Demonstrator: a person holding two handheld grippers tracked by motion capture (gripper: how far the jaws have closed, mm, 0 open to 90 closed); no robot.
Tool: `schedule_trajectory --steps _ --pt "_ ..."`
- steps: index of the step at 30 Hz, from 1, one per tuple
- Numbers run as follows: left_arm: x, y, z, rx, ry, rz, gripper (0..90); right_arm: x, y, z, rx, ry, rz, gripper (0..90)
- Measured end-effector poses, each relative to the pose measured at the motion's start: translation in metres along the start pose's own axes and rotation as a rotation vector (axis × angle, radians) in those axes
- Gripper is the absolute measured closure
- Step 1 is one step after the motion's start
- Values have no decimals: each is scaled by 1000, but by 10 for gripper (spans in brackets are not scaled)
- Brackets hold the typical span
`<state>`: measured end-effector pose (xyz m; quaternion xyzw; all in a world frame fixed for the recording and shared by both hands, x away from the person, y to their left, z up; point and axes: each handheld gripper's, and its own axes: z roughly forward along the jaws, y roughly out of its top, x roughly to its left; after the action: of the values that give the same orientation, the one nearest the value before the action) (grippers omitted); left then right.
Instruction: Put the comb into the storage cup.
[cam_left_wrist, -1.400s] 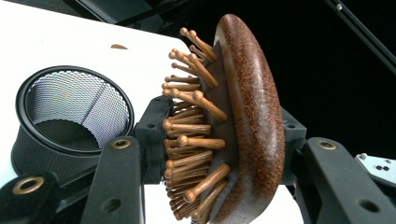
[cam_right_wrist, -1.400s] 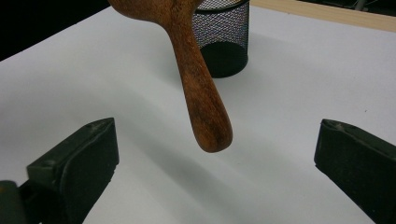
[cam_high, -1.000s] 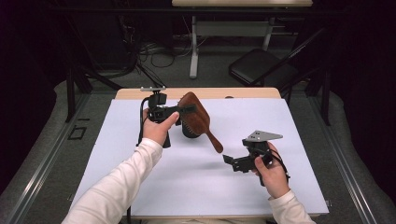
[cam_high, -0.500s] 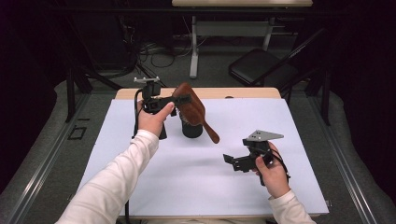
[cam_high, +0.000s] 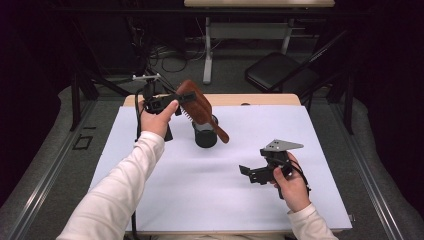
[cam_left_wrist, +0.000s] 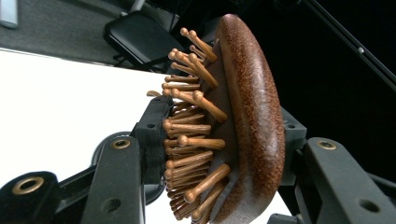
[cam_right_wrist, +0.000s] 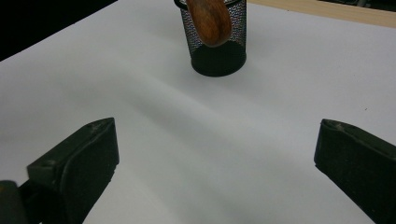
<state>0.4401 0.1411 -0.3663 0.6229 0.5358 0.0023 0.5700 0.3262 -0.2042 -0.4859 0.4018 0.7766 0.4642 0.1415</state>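
The left claw (cam_high: 172, 98) is clamped on the head of a wooden hairbrush (cam_high: 197, 107), one jaw pressed into the bristles and the other against the rounded back. The brush hangs in the air over the far side of the bench (cam_high: 150, 200), tilted, its handle sloping down past the rim of a black mesh cup (cam_high: 205, 135) that stands upright on the white sheet. Well off to the near right, the right claw (cam_high: 248, 172) hovers low, jaws wide apart, holding nothing.
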Motion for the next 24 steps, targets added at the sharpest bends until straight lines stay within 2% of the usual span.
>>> schedule_trajectory --steps 11,24 --pt "10 15 -10 -48 44 -20 511 0 -1 1 8 -1 1 0" --pt "23 23 -20 -106 89 -55 510 1 -2 3 15 -1 -4 0"
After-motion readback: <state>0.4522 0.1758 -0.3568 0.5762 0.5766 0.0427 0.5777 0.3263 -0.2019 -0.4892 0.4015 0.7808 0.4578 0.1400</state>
